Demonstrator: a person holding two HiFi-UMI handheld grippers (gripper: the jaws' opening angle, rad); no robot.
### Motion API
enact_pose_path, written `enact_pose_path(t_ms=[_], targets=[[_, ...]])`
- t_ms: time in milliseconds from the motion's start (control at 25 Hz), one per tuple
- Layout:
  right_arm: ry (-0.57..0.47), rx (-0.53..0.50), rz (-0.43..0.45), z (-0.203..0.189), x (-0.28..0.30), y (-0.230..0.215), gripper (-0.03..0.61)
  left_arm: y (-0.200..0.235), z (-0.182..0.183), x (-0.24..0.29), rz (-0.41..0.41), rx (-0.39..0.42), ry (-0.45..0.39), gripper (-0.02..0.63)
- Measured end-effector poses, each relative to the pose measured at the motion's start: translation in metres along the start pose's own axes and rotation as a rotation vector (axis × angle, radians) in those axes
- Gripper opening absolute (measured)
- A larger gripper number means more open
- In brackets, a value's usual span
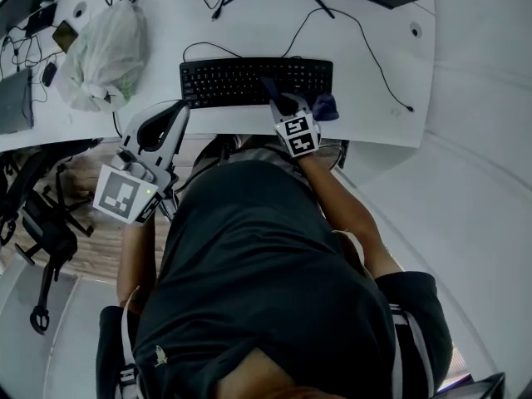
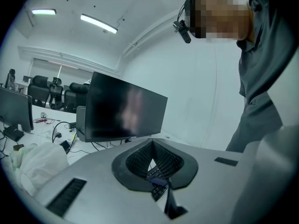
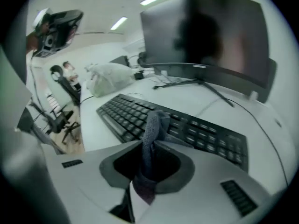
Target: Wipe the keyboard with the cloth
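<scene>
Plastic bag (image 1: 104,52) on desk, far left. Left gripper (image 1: 166,119) held off desk's front edge, near keyboard's left end; jaws pressed together, nothing between them. Black keyboard (image 1: 249,81) lies mid-desk before monitor (image 3: 205,31). Right gripper (image 1: 284,105) over keyboard's right half, jaws clamped on grey cloth (image 3: 152,129), cloth bunched against keys.

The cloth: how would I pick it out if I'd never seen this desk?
Start at the white desk and its black keyboard. Over the keyboard's right half, the right gripper pinches the cloth. It is dark grey-blue fabric, unlike the pale plastic bag farther left.
</scene>
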State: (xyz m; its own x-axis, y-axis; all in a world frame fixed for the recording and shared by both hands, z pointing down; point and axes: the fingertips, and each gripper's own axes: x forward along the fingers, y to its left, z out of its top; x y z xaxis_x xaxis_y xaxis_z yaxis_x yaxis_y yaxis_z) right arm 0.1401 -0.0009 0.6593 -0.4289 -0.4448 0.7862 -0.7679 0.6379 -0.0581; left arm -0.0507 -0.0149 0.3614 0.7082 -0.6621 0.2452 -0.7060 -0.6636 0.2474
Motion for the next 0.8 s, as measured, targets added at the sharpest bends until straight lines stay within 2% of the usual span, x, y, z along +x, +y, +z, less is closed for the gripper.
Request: enact_pose_path(t_ms=[80, 120, 160, 280, 320, 400, 480, 560, 640, 720, 800], targets=[[-0.011, -0.119, 0.092, 0.014, 0.015, 0.027, 0.068, -0.003, 0.003, 0.002, -0.012, 0.009, -0.003, 0.002], [-0.016, -0.138, 0.085, 0.019, 0.016, 0.023, 0.067, -0.003, 0.004, 0.002, -0.015, 0.013, -0.005, 0.002], [-0.019, -0.113, 0.045, 0.021, 0.014, 0.006, 0.067, -0.002, 0.005, 0.001, -0.014, 0.015, -0.006, 0.002], [-0.017, 0.056, -0.132, 0.019, 0.003, -0.063, 0.067, 0.007, 0.002, -0.007, 0.011, 0.005, -0.004, 0.002], [-0.013, 0.067, -0.148, 0.021, 0.003, -0.069, 0.068, 0.011, -0.001, -0.01, 0.023, -0.003, -0.002, 0.002], [-0.006, -0.026, -0.092, 0.028, 0.014, -0.041, 0.067, 0.016, -0.005, -0.014, 0.039, -0.02, 0.003, 0.002], [-0.005, -0.171, 0.027, 0.037, 0.028, 0.007, 0.069, 0.015, -0.006, -0.013, 0.032, -0.025, 0.006, 0.002], [-0.005, -0.224, 0.103, 0.043, 0.037, 0.028, 0.069, 0.013, -0.004, -0.01, 0.015, -0.016, 0.007, 0.002], [-0.008, -0.135, 0.05, 0.05, 0.036, -0.001, 0.068, 0.013, -0.002, -0.008, 0.007, -0.008, 0.006, 0.002], [-0.004, 0.009, -0.081, 0.052, 0.03, -0.055, 0.067, 0.017, -0.001, -0.008, 0.013, -0.007, 0.003, 0.002], [0.002, 0.065, -0.146, 0.053, 0.027, -0.082, 0.069, 0.022, -0.002, -0.011, 0.028, -0.014, 0.001, 0.002]])
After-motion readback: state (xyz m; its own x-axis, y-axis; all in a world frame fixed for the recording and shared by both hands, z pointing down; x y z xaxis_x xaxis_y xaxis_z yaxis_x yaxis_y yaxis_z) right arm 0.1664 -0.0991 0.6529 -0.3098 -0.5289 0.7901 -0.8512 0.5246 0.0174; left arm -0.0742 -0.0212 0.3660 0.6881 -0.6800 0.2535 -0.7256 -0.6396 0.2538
